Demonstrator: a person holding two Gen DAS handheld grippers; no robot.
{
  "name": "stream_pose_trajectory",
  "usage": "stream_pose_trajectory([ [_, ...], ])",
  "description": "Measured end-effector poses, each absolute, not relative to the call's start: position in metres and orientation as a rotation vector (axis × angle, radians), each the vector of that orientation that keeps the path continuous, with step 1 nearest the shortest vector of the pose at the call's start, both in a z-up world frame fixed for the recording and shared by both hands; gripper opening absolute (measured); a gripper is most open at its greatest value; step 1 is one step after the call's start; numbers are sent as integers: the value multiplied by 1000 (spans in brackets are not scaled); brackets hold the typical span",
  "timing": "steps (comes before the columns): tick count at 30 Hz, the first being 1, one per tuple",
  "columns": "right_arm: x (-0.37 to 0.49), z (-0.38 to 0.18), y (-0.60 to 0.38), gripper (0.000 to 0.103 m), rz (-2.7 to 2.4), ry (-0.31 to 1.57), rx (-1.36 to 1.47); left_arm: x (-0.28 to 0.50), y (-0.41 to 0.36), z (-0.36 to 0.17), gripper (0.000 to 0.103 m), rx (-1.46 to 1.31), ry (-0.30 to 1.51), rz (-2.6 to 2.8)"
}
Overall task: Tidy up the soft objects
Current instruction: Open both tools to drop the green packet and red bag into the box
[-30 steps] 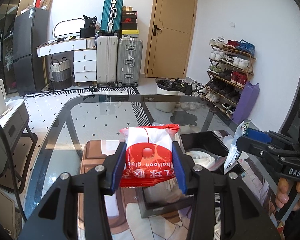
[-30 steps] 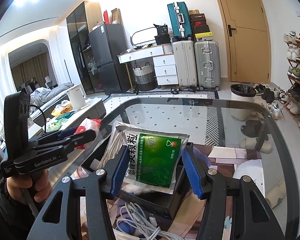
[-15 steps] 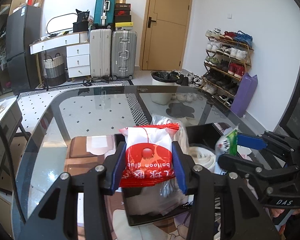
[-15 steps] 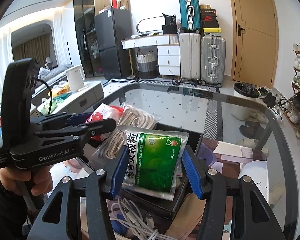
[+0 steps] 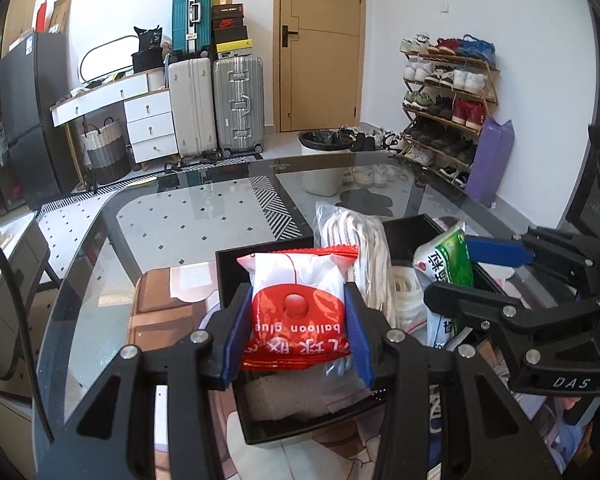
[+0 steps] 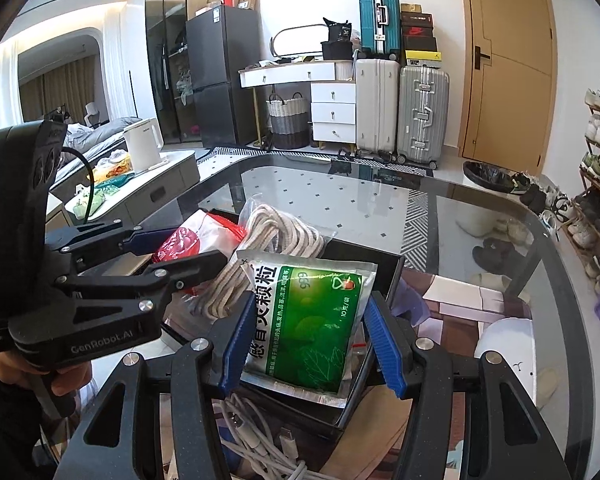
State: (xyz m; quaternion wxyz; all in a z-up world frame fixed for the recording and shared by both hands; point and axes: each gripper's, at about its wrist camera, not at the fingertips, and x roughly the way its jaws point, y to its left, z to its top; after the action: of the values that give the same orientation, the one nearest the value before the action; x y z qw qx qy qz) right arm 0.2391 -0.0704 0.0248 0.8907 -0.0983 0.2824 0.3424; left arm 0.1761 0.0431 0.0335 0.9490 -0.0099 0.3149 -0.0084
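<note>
The left gripper [image 5: 298, 320] is clamping a red-and-white packet [image 5: 298, 306] printed "balloon glue", its blue fingers [image 5: 236, 334] pressing on both side edges of the packet. The packet is hanging above a black tray [image 5: 260, 426] that is sitting on the glass desk [image 5: 172, 224], toward the near edge. A padded white pouch [image 5: 284, 394] is lying in the tray below the packet.

The right gripper [image 6: 310, 330] is gripping a green sachet [image 6: 312, 320] with silver borders and white characters, its fingers [image 6: 382, 346] squeezing the two long edges. This sachet is hovering over a second black tray [image 6: 380, 364], which is standing just to the right of the first one. In the left wrist view the same sachet [image 5: 446, 264] is showing edge-on between the right gripper's fingers, above that tray.

A clear bag of coiled cream rope [image 6: 272, 256] is leaning up between the two grippers, rising above the tray rims; in the left wrist view the rope bag [image 5: 356, 248] is standing just right of the red packet. Whether it is resting in one tray or across both cannot be told.

A tangle of white cables [image 6: 260, 436] is lying by the near edge of the right-hand tray. A hand [image 6: 56, 378] is holding the left gripper's handle at the left of the right wrist view. The far half of the desk is carrying only reflections.
</note>
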Motion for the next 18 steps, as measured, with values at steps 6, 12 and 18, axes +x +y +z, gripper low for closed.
stream_pose_trajectory([
  [6, 233, 27, -72, 65, 720, 574, -223, 171, 42, 35, 44, -17, 644, -22],
  [12, 218, 40, -87, 83, 720, 517, -211, 164, 42, 40, 66, -31, 640, -37],
  [18, 213, 43, -101, 89, 694, 522, -202, 144, 39, 49, 94, -14, 604, -19],
])
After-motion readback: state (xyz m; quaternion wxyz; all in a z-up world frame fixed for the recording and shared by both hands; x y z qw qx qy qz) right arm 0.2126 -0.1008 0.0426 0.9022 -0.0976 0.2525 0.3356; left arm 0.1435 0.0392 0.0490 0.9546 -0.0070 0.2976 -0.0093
